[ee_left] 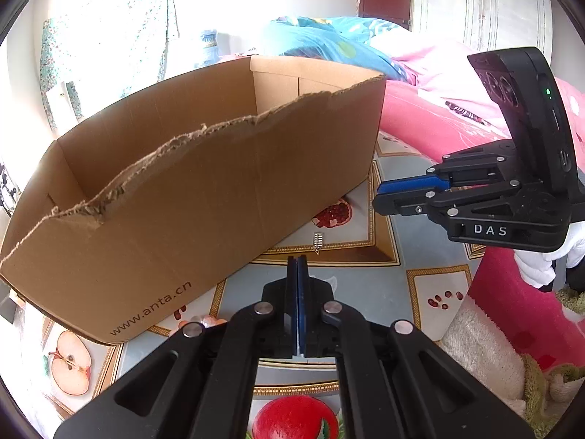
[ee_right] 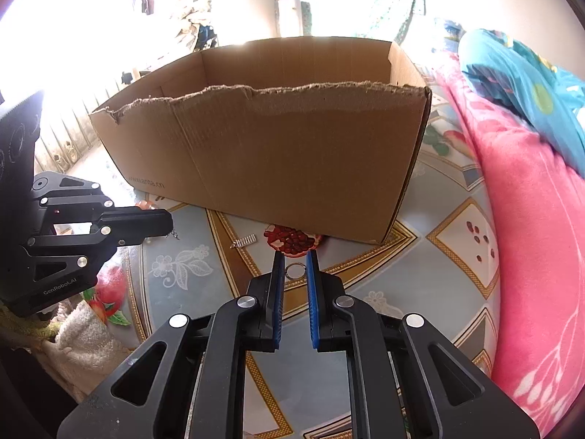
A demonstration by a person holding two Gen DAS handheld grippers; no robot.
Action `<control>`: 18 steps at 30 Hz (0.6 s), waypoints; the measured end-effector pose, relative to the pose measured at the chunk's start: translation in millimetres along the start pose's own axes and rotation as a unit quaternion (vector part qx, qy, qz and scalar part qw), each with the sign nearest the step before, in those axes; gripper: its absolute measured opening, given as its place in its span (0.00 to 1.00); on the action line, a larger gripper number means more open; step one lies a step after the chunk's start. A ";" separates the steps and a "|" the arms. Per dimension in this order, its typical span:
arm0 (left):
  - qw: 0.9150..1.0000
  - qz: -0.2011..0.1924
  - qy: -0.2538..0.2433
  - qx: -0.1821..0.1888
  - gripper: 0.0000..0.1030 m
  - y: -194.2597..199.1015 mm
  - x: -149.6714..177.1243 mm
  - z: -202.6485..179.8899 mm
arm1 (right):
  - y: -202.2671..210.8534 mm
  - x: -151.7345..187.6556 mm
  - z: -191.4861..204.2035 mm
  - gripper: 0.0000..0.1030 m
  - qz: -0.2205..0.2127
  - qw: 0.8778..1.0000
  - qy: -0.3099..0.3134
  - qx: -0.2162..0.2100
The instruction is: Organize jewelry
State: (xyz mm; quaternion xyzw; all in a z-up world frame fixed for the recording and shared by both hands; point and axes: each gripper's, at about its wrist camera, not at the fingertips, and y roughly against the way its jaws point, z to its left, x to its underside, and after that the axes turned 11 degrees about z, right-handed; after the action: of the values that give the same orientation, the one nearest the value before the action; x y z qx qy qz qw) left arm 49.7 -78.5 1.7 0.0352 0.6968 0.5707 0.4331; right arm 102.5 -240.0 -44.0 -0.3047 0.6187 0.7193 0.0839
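A small silver comb-like earring point(ee_left: 318, 240) lies on the fruit-print tablecloth just in front of the open cardboard box point(ee_left: 204, 183); it also shows in the right wrist view point(ee_right: 245, 240). My left gripper point(ee_left: 297, 258) is shut, its tips just short of that earring; a thin chain seems to dangle from its tips point(ee_right: 172, 233). A silver ring point(ee_right: 295, 270) lies on the cloth between the fingers of my right gripper point(ee_right: 295, 256), which is open. The box point(ee_right: 270, 153) stands behind both.
Pink bedding point(ee_right: 530, 237) rises along the right side of the cloth. A cream towel point(ee_left: 482, 351) lies at the near right. The box has torn upper edges and sits at the back of the tablecloth point(ee_right: 402, 285).
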 end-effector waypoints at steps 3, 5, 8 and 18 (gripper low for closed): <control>1.000 -0.011 0.001 0.005 0.00 12.7 0.4 0.4 | 12.7 4.8 0.0 0.09 -0.015 1.000 -0.005 0.000; 1.000 -0.020 0.001 0.008 0.00 22.6 0.4 0.3 | 25.2 3.9 3.1 0.09 -0.026 1.000 -0.005 0.000; 0.999 -0.037 0.003 0.021 0.00 41.4 -2.4 1.8 | 42.3 4.0 5.2 0.09 -0.045 0.999 -0.003 0.000; 0.993 -0.095 0.006 0.065 0.00 106.6 -49.7 35.4 | 94.0 -42.4 12.1 0.10 -0.122 0.992 0.023 -0.009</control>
State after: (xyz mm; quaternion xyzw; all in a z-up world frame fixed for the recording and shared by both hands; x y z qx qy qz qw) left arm 56.0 -41.5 118.7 -0.0068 0.7350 0.4808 0.4780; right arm 85.6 -238.5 58.5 -0.3952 0.5717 0.7022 0.1543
